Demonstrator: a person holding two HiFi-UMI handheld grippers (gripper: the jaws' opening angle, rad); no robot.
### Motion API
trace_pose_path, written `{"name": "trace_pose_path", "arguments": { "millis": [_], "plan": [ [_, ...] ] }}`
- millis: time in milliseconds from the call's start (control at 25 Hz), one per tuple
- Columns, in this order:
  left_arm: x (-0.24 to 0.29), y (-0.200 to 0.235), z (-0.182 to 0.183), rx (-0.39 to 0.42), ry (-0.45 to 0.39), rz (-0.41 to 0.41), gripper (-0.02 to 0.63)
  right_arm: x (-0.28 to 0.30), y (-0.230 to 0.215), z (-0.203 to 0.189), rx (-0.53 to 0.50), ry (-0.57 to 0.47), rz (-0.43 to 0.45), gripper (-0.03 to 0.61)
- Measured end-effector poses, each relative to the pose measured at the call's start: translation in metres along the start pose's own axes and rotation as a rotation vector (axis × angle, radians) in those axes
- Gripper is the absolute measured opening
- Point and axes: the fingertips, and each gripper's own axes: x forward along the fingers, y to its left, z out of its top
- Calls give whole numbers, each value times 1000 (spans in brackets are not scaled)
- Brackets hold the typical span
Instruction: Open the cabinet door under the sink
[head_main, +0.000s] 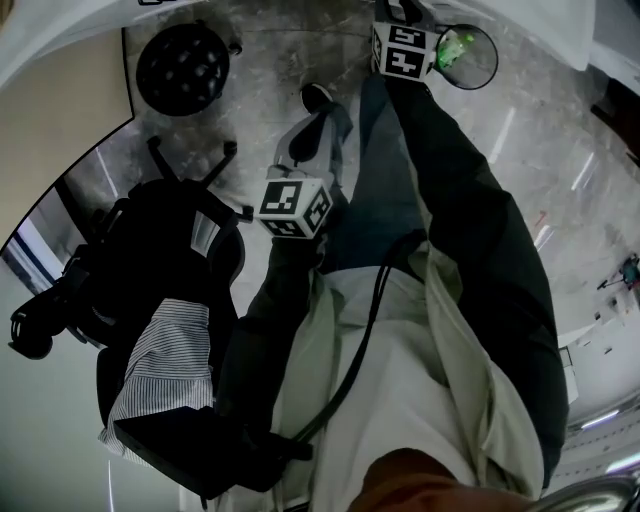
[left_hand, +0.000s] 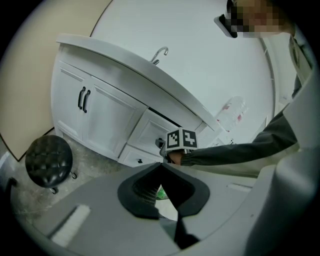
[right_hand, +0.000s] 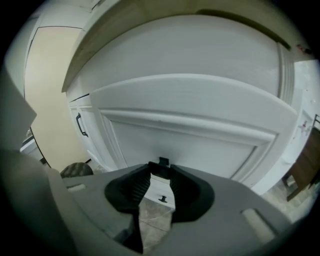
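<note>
Left of the white sink cabinet (left_hand: 107, 122) there's a black tufted round stool (left_hand: 48, 161), out of our way. Our left gripper (left_hand: 160, 165) hangs back from the cabinet, clenched on nothing, basically spare. Our right gripper (right_hand: 159, 171) is up against the cabinet's white panelled door (right_hand: 200, 145). Its jaws are parted around the small black handle (right_hand: 163, 161), not pinching yet, and we reckon it's lined up for a pull. The door looks closed.

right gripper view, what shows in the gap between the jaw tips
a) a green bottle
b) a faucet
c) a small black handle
c: a small black handle on the white cabinet front shows in the gap between the open jaws of the right gripper.
</note>
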Motion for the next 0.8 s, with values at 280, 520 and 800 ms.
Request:
{"name": "trace_pose_path", "arguments": {
  "millis": [280,520,800],
  "plan": [
    [-14,10,-4,-12,-17,34,8,-67,35,-58,-22,29,74,123],
    [-21,-3,-25,0,-18,52,8,-111,57,-101,4,35,123,121],
    [-45,-49,-54,37,-21,53,8,-122,65,-116,39,68,181,121]
  ]
}}
